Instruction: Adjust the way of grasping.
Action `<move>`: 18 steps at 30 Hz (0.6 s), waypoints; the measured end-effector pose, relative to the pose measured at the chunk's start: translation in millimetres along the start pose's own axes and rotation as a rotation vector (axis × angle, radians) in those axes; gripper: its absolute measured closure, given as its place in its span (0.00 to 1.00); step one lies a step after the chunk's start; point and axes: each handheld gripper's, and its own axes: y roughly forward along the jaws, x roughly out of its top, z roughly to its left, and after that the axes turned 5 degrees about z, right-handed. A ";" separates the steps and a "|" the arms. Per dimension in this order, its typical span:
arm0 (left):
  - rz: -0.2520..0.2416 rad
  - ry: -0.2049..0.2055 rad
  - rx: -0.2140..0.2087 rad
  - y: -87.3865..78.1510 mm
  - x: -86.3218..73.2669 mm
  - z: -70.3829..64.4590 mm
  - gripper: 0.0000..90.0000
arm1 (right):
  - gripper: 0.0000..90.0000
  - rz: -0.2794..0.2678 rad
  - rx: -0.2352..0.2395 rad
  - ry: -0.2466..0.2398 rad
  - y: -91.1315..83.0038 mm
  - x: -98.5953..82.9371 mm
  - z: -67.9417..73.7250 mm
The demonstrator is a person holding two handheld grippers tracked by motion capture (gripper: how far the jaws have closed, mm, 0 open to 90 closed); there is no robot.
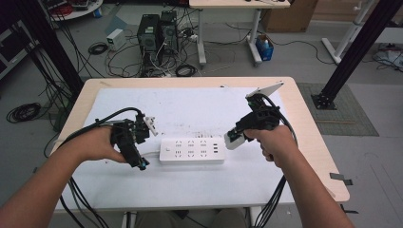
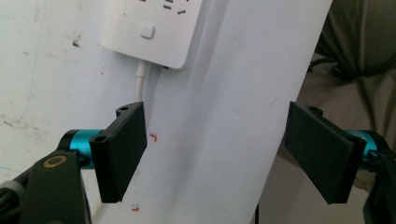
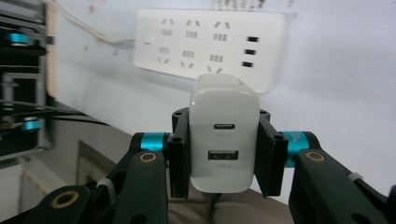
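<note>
A grey concrete floor strewn with black cables, two black computer towers and black metal frame posts surrounds a pale wooden tabletop covered by a scuffed white sheet. A person's forearms enter from the bottom edge of the high view, each hand holding tongs.

A long white rectangular power strip lies flat near the middle of the sheet, between the two hands, its white cord leaving the left end. The high view shows the left tongs just beside that end, and the right tongs just above the strip's right end.

The left gripper view shows what the high view does not: the left tongs are spread wide with nothing between them, above the sheet near its front edge, with the strip's switch end and cord beyond.

The right gripper view shows the right tongs pinching a small white boxy USB charger by its sides, its two ports facing the camera. The strip lies beyond it, its sockets free.
</note>
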 end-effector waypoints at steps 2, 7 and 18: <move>0.012 0.003 0.002 0.7 -0.3 0.5 0.24 | 0.69 0.013 -0.062 0.000 -1.3 2.7 1.1; 0.020 0.003 0.011 0.5 -1.0 1.9 0.24 | 0.69 0.041 -0.162 0.001 -3.9 9.1 7.4; 0.089 0.002 0.022 1.9 -4.9 7.1 0.24 | 0.69 0.096 -0.365 0.012 1.0 29.2 14.9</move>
